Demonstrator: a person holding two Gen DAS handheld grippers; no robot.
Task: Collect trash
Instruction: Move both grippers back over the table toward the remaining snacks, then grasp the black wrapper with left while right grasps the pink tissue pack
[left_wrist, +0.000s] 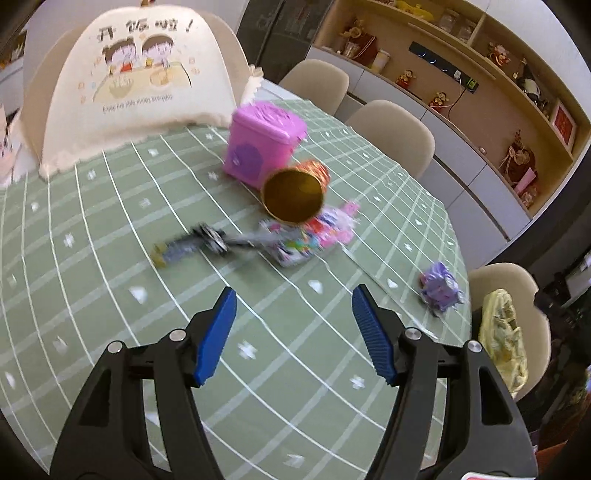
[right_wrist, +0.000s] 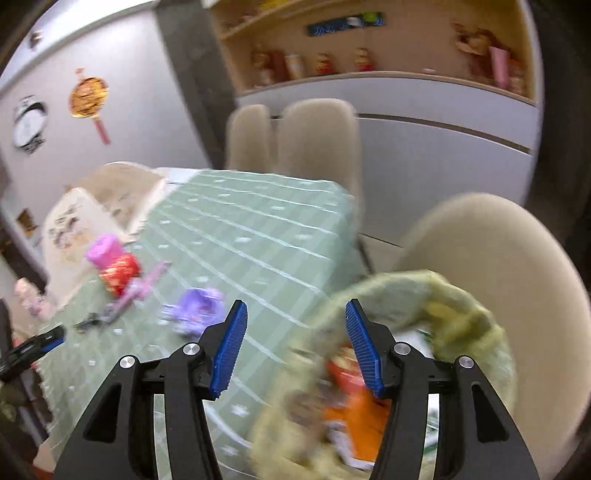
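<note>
Green checked tablecloth (left_wrist: 110, 229) bare along the near edge. Left gripper (left_wrist: 293, 295) hovering there, fingers spread, nothing between. Purple crumpled wrapper (left_wrist: 439, 288) close to the table's right edge; pink bin (left_wrist: 262, 140), red-gold can (left_wrist: 295, 192) mid-table. Right gripper (right_wrist: 295, 314) past the table's corner, spread and empty above yellow-green trash bag (right_wrist: 461, 317).

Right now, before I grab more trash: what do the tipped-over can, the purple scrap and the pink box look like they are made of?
Tipped-over can: seems to be metal or foil-lined card; a gold sheen inside, a red printed wrap outside.
Purple scrap: looks like crumpled glossy plastic or foil wrapper, with sharp creases and highlights.
Pink box: likely moulded plastic, with a smooth, even colour and a lipped lid.
</note>
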